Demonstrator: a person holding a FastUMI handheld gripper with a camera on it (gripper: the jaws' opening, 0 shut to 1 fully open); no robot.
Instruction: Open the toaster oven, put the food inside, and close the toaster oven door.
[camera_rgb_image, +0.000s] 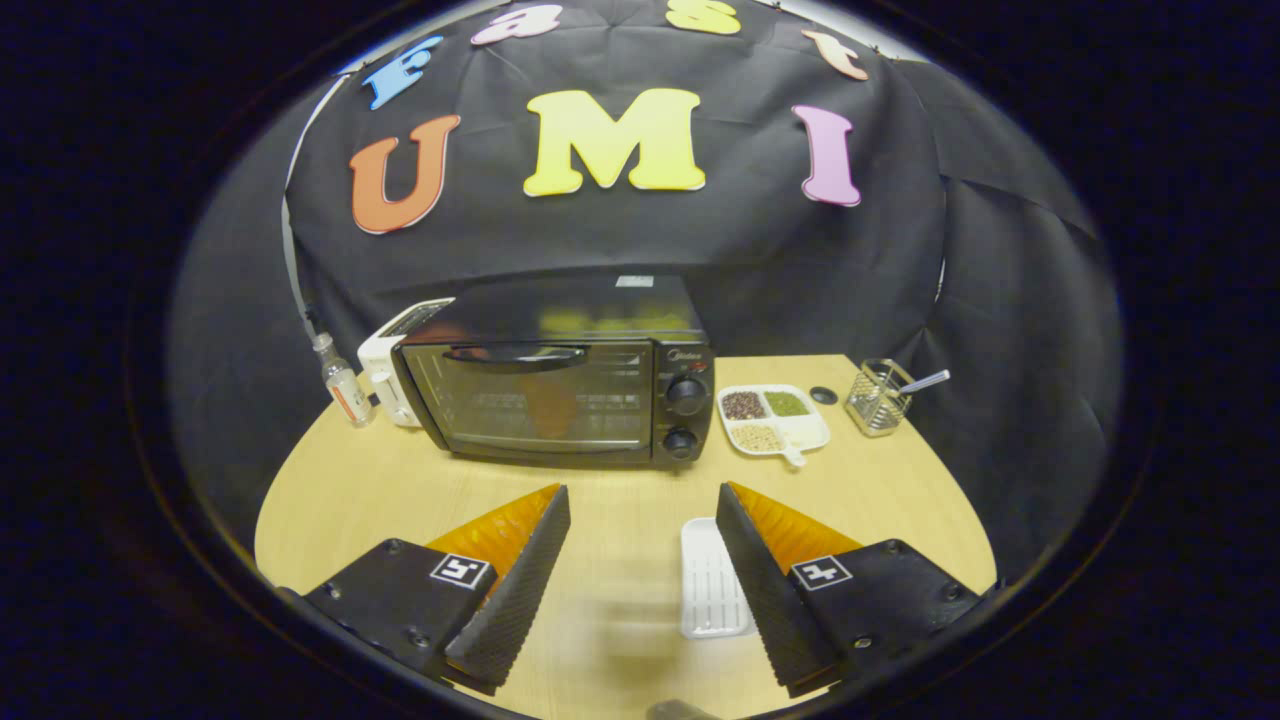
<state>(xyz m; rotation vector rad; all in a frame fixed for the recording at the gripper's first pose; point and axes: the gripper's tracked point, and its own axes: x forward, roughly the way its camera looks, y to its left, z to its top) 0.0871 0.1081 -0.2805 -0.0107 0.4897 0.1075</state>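
A black toaster oven (560, 385) stands at the back of the wooden table, well beyond my fingers, its glass door shut and its handle (515, 354) across the top of the door. Something orange shows dimly through the glass (548, 405). Two knobs (685, 395) sit on its right panel. My gripper (643, 500) hovers over the near part of the table, open wide, with nothing between its fingers. A white ribbed tray (708, 580) lies on the table just inside the right finger and is partly hidden by it.
A white toaster (385, 365) and a small clear bottle (342, 390) stand left of the oven. To its right are a white divided dish of beans and grains (772, 420), a small dark disc (823, 395) and a wire holder with a spoon (878, 398).
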